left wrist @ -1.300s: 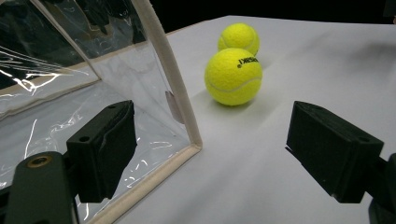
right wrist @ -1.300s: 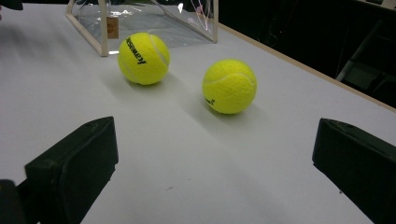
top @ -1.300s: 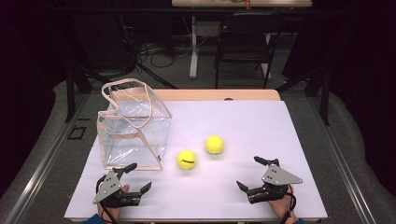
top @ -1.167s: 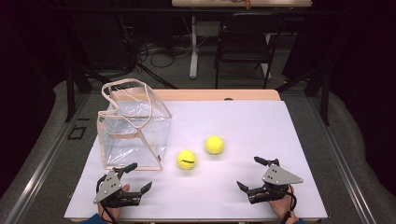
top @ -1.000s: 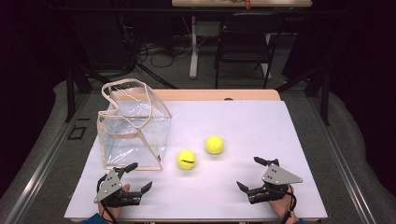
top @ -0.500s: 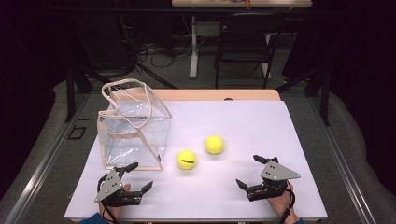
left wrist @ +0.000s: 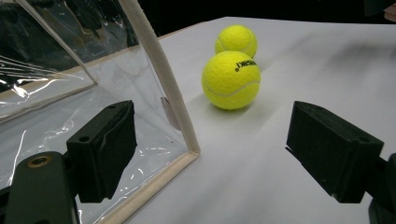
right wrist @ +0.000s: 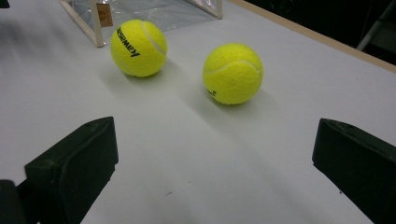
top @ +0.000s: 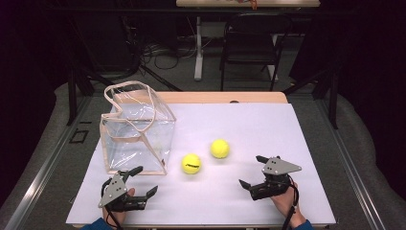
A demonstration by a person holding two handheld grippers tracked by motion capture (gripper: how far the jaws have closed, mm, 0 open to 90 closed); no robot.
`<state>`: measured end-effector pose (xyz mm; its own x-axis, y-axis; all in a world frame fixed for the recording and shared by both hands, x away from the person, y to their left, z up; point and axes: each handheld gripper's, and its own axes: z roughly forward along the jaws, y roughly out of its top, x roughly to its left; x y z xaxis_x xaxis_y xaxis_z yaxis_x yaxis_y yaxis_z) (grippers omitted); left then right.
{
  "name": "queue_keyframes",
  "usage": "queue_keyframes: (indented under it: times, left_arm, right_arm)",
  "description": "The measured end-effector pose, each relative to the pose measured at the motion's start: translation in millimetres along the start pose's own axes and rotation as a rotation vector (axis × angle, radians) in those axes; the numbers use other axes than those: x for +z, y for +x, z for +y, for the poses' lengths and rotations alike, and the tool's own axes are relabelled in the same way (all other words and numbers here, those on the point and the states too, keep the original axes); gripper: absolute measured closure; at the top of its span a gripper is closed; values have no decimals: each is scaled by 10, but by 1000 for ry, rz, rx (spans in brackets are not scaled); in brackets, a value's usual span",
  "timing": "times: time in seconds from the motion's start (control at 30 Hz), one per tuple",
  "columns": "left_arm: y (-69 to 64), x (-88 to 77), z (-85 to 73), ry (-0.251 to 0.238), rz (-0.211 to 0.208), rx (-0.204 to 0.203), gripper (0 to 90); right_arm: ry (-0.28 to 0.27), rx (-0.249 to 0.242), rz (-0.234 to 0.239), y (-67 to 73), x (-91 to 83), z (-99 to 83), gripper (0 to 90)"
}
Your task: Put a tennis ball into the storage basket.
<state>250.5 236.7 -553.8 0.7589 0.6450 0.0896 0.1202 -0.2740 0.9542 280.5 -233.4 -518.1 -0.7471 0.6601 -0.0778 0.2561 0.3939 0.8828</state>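
Observation:
Two yellow tennis balls lie on the white table (top: pixel 268 129): the near ball (top: pixel 191 163) (left wrist: pixel 231 80) (right wrist: pixel 138 47) beside the bag's front corner, the far ball (top: pixel 219 148) (left wrist: pixel 236 39) (right wrist: pixel 233 73) to its right. A clear plastic tote bag (top: pixel 136 130) (left wrist: pixel 70 84) with beige trim stands upright at the left. My left gripper (top: pixel 140 181) (left wrist: pixel 224 149) rests open near the front edge, just before the bag. My right gripper (top: pixel 254 170) (right wrist: pixel 210 172) stands open at the front right, aimed toward the balls, with nothing between its jaws.
A wooden strip (top: pixel 215 97) edges the table's far side. Beyond it stand a black chair (top: pixel 251 43) and a white table leg (top: pixel 197 48) among floor cables. Metal rails run along both sides of the table.
My right gripper has edged slightly up and toward the balls. The left gripper, the balls and the bag have not moved.

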Motion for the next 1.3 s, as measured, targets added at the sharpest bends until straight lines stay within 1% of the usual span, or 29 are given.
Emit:
queue_keyframes:
  times: [0.2,0.3,0.5,0.67,0.77,0.97,1.3]
  left_arm:
    - [-3,3,7,-2,-5,6,158]
    - [2,12,7,-3,-7,2,158]
    - [6,35,15,-2,-12,8,159]
    - [10,43,16,-8,-15,6,159]
    - [18,43,16,-9,-17,11,158]
    - [20,32,13,-10,-13,8,159]
    - [10,17,18,-13,-7,10,158]
  right_arm:
    - [41,-2,28,-9,69,60,0]
    - [59,4,43,-24,108,75,0]
    - [87,3,57,-39,175,122,0]
    - [95,3,64,-45,213,163,0]
    - [99,-3,74,-46,254,206,0]
    - [104,0,91,-53,308,260,0]
    - [124,2,97,-62,384,321,0]
